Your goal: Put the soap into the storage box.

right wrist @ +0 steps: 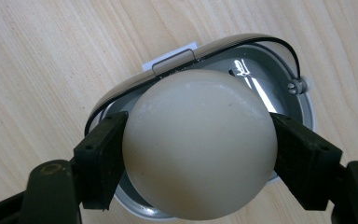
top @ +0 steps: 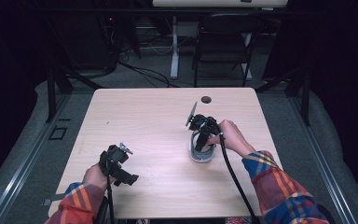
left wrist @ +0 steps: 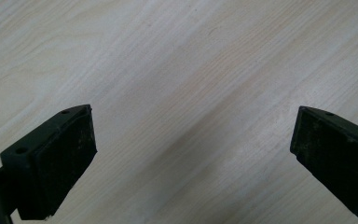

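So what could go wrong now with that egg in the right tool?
The smooth, cream-white egg-shaped ball is pinched only at its curved sides by the right tool, so it could slip out. It hangs over the shiny metal egg slicer; a drop might bounce it off the rim. The open left tool sits too far away to help.

light wood-grain rectangular table [top: 144, 121] with dark round cable hole [top: 206, 99] near far edge; shallow round metal dish [top: 200, 156] sits right of centre

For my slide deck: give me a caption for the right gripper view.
Right tool grips a white egg over a metal dish on the table.
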Demonstrator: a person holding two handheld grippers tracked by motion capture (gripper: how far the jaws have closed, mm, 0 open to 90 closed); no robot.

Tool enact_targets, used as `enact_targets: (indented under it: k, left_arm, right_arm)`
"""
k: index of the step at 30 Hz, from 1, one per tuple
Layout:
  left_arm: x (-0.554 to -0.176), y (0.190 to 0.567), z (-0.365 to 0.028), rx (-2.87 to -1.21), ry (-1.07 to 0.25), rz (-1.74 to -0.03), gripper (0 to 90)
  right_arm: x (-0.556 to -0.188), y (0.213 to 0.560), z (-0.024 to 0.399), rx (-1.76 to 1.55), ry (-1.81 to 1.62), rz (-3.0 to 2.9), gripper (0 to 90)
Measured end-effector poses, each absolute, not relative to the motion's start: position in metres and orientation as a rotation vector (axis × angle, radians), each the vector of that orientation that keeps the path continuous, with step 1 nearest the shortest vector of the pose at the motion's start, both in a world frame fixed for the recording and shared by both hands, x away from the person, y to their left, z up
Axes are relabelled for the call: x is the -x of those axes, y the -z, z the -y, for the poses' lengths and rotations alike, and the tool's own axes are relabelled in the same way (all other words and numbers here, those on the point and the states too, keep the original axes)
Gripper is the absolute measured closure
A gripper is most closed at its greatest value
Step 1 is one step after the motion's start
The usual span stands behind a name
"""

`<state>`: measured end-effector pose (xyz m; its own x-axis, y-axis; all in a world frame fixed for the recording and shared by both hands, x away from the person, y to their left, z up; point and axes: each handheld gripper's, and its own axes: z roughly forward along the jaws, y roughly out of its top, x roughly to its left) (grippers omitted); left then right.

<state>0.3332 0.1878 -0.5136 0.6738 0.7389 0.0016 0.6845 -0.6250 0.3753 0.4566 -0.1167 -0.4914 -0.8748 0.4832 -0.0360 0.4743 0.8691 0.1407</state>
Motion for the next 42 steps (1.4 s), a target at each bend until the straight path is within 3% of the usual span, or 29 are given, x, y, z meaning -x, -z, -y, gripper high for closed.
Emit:
enact_targets:
  k: [36, 42]
  left_arm:
    - [-0.333, 0.513, -0.188, -2.549, -0.218, -1.122, 0.2]
    - [-0.334, 0.513, -0.188, -2.552, -0.217, -1.122, 0.2]
  right_arm:
    - [-0.456, 0.504, 0.120, -0.747, -0.146, -2.974, 23.6]
    - [-0.452, 0.496, 0.123, -0.738, -0.186, -2.952, 19.6]
